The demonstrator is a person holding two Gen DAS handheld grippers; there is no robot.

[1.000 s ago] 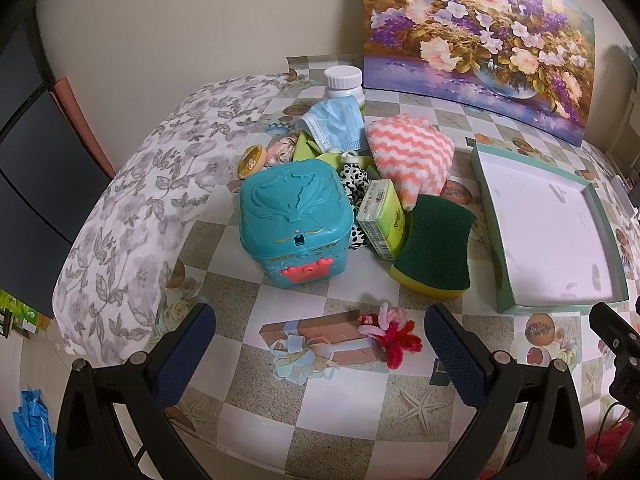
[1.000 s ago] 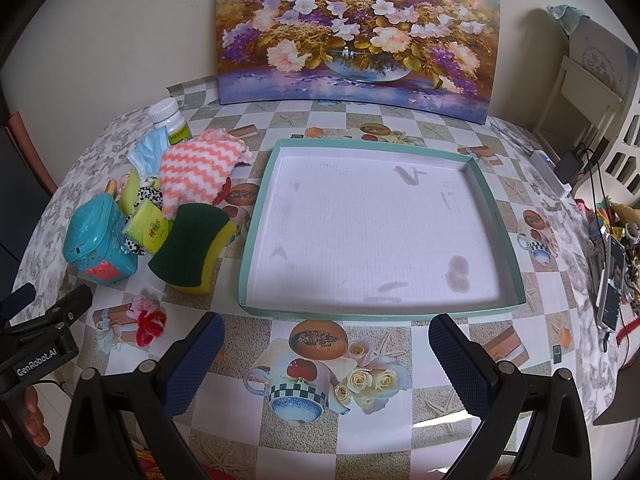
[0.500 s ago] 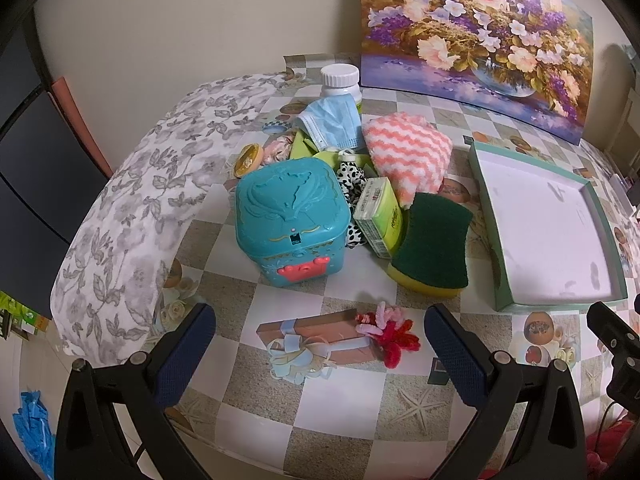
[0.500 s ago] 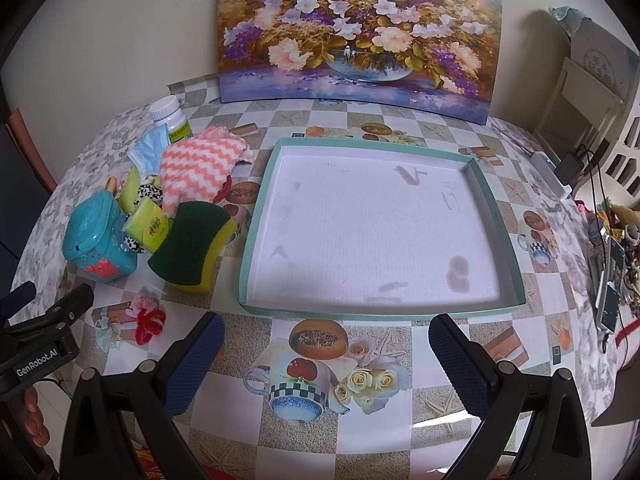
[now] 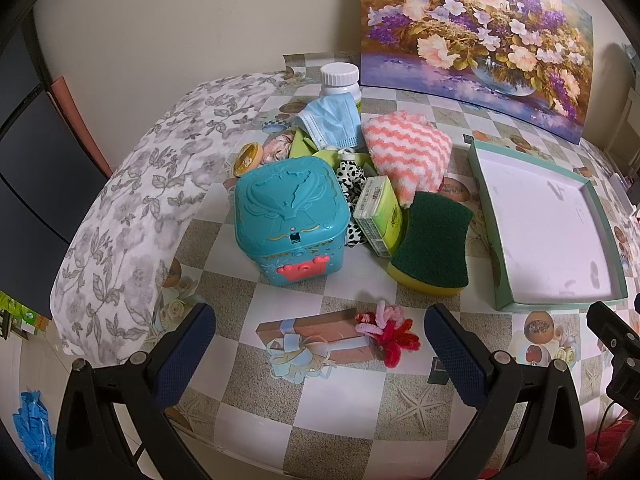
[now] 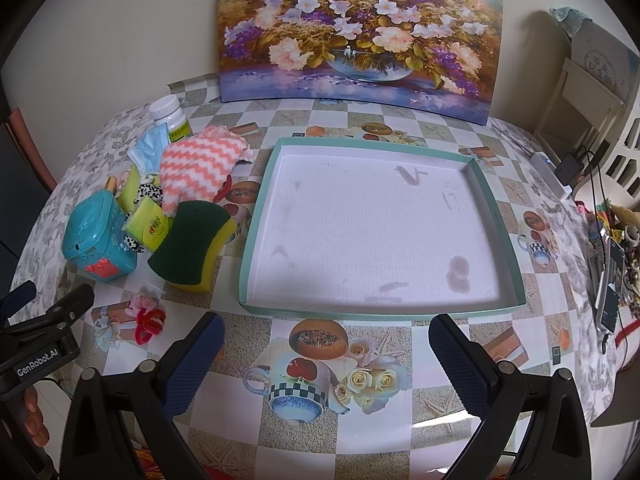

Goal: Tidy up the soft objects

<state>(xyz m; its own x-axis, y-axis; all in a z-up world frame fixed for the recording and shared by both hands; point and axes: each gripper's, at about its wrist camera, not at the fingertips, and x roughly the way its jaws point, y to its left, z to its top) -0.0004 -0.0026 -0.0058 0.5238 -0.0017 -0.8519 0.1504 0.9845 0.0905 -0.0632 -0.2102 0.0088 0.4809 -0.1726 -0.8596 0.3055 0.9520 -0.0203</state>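
Left gripper (image 5: 320, 348): fingers spread wide, nothing between them, hovering over the near edge of the desk (image 5: 304, 404). Right gripper (image 6: 326, 354): fingers also wide apart and empty, over the near edge in front of the tray (image 6: 500, 224).

Tray: teal rim, white floor with a few stains, nothing in it. Sits mid-desk, right of the pile.

Pile toward the left side of the desk:
- teal plastic box (image 5: 290, 218), nearest the left edge of the pile, red latch facing the camera
- green-and-yellow sponge (image 5: 434, 246), leaning on the pile, between the box and the tray
- yellow-green tissue pack (image 5: 378, 216), wedged between box and sponge, touching both
- pink-and-white zigzag cloth (image 5: 408, 156), behind the sponge, on top of the pile
- black-and-white spotted fabric (image 5: 348, 178), tucked between box and tissue pack
- blue face mask (image 5: 330, 124), at the back, resting against a white-capped bottle (image 5: 340, 82)
- small round yellow tin (image 5: 248, 158), behind the box

Pink-and-red pipe-cleaner flower (image 5: 386, 330) lies apart from the pile, near the front edge, just ahead of the left fingers.

Flower painting (image 6: 356, 28) leans on the wall at the far edge. Grey floral cloth (image 5: 132, 216) drapes the left end of the desk.
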